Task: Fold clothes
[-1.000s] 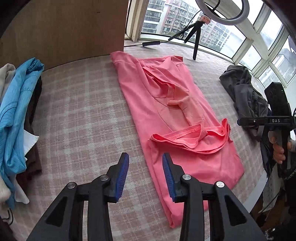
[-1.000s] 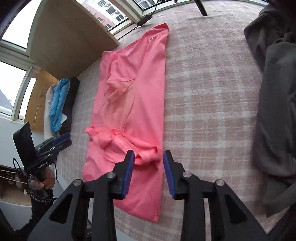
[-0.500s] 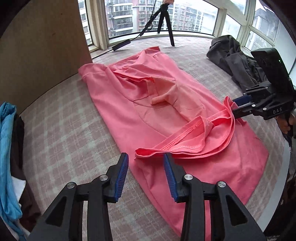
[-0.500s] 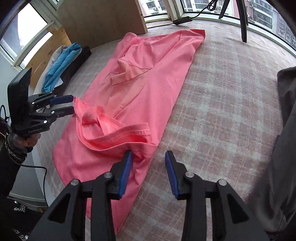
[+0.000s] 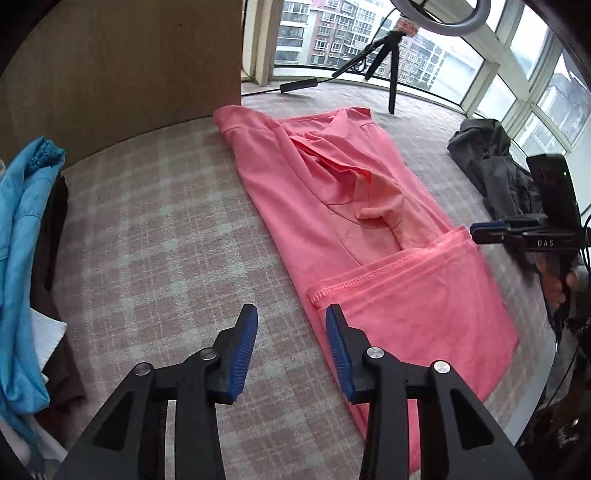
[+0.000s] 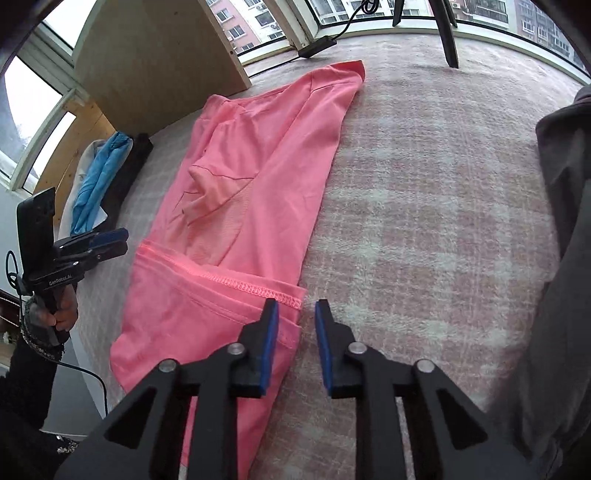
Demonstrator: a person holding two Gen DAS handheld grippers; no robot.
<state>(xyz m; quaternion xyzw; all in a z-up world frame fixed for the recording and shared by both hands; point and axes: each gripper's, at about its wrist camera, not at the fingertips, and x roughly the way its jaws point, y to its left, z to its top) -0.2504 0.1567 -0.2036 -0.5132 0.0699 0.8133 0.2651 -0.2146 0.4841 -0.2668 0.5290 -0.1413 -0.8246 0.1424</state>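
Only the left view shows the ring light (image 5: 436, 14); both grippers, left (image 5: 291, 347) and right (image 6: 295, 343), gape empty beside the pink shirt (image 5: 354, 229), hem folded, flat on the checked cloth (image 5: 155, 236) by windows (image 5: 535, 74).

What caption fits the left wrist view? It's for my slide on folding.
Open left gripper hovers at the pink garment, its hem folded up; right gripper beside it.

One pink garment (image 5: 354, 229), two tongs (image 5: 291, 343)
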